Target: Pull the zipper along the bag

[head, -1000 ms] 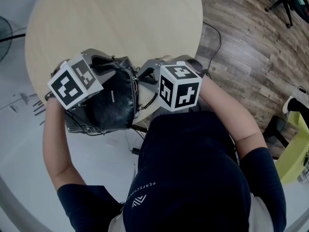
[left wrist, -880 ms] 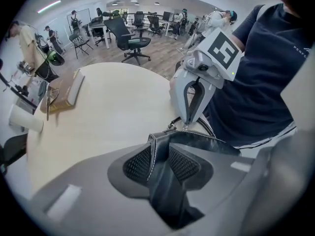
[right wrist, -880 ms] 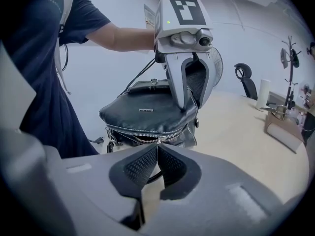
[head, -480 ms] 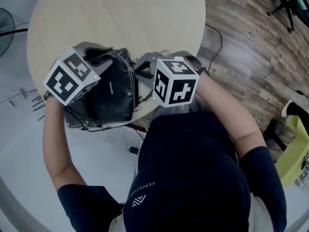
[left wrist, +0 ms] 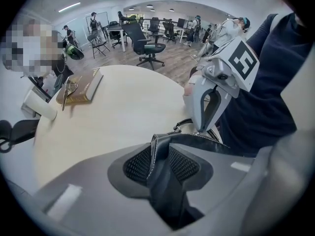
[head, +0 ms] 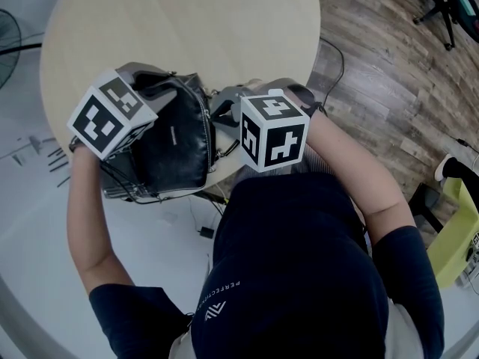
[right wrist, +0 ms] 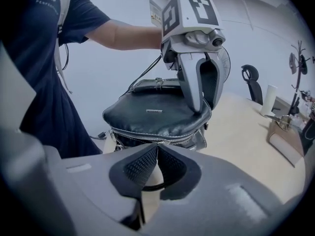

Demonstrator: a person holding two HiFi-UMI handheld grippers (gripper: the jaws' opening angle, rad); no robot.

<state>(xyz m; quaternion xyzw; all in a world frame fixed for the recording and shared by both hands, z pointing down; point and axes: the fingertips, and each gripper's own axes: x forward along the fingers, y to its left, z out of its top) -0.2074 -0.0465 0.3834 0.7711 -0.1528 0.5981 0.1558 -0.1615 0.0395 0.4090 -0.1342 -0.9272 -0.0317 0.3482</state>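
Observation:
A black leather bag lies at the near left edge of the round beige table. My left gripper points steeply down and is shut on a stitched leather fold at the bag's far end; its marker cube hides the jaws in the head view. In the right gripper view the left gripper stands on top of the bag. My right gripper is shut, its tips meeting on the small metal zipper pull on the silver zipper line along the bag's near side.
A book and a white cup sit on the table's far side. The bag overhangs the table's near edge by the person's body. A cable lies on the floor. Office chairs stand beyond on wood flooring.
The left gripper has rolled a little while keeping its hold on the bag's end. The right gripper and the bag have stayed almost where they were.

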